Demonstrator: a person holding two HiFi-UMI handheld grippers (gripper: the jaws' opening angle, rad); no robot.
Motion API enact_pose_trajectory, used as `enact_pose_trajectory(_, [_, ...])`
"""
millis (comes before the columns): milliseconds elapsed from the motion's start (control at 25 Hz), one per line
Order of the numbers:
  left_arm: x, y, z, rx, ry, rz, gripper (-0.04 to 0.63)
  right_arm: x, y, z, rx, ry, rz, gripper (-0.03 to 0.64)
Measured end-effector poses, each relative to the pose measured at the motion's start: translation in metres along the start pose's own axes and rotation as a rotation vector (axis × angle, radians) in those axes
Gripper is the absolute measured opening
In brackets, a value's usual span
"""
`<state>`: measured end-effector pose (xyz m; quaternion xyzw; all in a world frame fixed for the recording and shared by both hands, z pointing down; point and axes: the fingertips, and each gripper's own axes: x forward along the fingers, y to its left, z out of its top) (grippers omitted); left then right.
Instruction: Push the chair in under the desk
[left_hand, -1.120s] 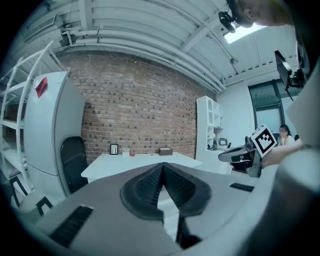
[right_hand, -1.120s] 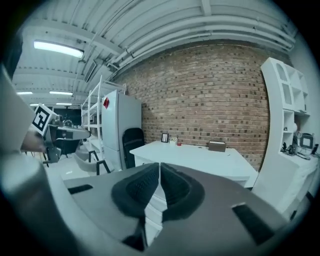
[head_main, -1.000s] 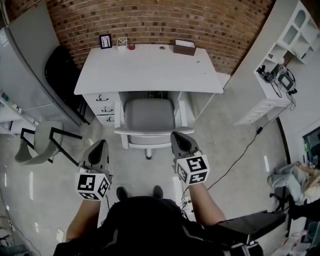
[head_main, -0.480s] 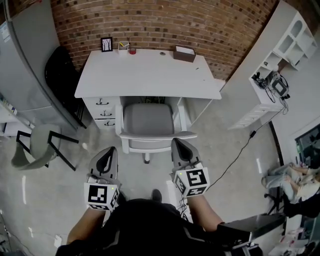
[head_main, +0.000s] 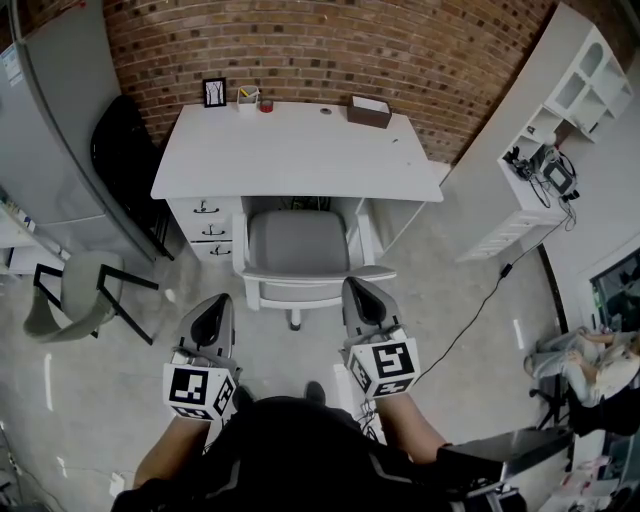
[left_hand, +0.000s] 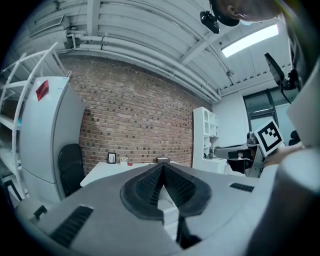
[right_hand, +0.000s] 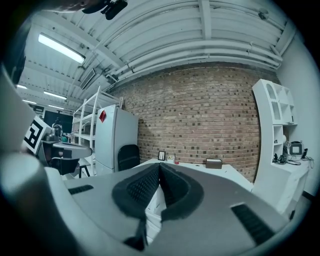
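A grey chair (head_main: 297, 243) with a white frame sits tucked into the knee space of the white desk (head_main: 296, 150), its seat mostly under the desktop and its back rail toward me. My left gripper (head_main: 213, 316) is held off the chair's lower left, shut and empty. My right gripper (head_main: 357, 298) hovers just behind the chair's right rear corner, also shut with nothing between its pads; I cannot tell whether it touches the chair. Both gripper views look level over closed jaws toward the desk (left_hand: 112, 170) (right_hand: 210, 172) and the brick wall.
A second grey chair with black legs (head_main: 75, 292) stands at the left by a grey cabinet (head_main: 45, 150). A black office chair (head_main: 125, 150) stands beside the desk. White shelving (head_main: 555, 130) and a floor cable (head_main: 480, 310) lie at the right. Small items sit on the desk's far edge.
Both grippers have drawn back toward me and risen a little, the right one more. The chair sits in the same place under the desk.
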<state>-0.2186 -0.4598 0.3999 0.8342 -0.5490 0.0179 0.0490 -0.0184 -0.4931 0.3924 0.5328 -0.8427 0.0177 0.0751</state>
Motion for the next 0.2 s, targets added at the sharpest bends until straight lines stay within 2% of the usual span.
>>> enact_pose_trajectory(200, [0.0003, -0.0064, 0.005, 0.025, -0.003, -0.011, 0.008, -0.0025, 0.0036, 0.0068, -0.002, -0.017, 0.015, 0.009])
